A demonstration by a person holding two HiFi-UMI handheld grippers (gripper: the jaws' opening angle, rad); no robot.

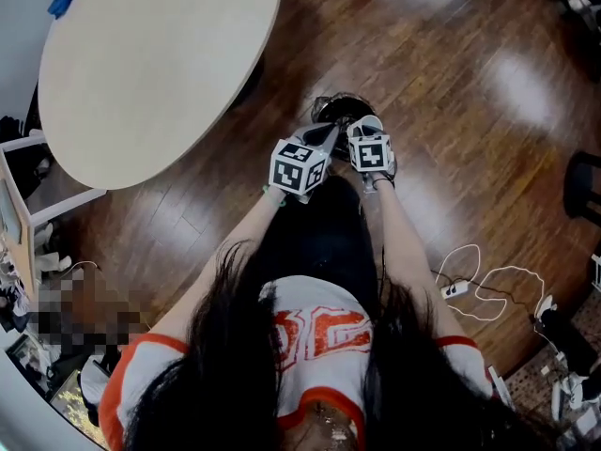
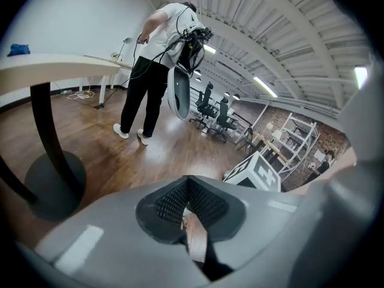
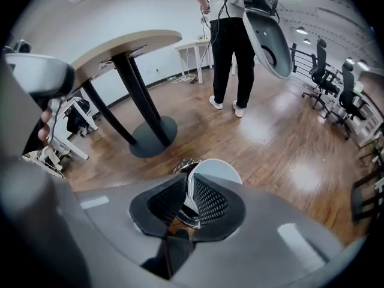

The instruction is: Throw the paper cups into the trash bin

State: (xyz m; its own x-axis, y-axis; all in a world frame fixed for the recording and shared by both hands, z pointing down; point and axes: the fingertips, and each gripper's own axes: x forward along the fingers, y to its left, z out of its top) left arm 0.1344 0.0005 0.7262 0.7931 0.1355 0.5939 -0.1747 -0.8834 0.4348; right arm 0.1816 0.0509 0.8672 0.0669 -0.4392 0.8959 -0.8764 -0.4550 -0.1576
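Well, my right gripper (image 3: 189,198) was clenched on the thin white wall of a paper cup (image 3: 217,171), the rim pinched between the two ribbed pads (which pad sat inside the cup I could not tell). Just beneath the cup sat the trash bin (image 1: 340,109), its crinkled shiny liner showing past the cup's edge. My left gripper (image 2: 189,188) hovered just beside the right one, jaws pressed together at the tips, with nothing I could make out between them. Both pointed down over the bin on the wooden floor (image 1: 470,83), near the round table (image 1: 160,54). Another person (image 3: 231,35) stood beyond the table's pedestal.
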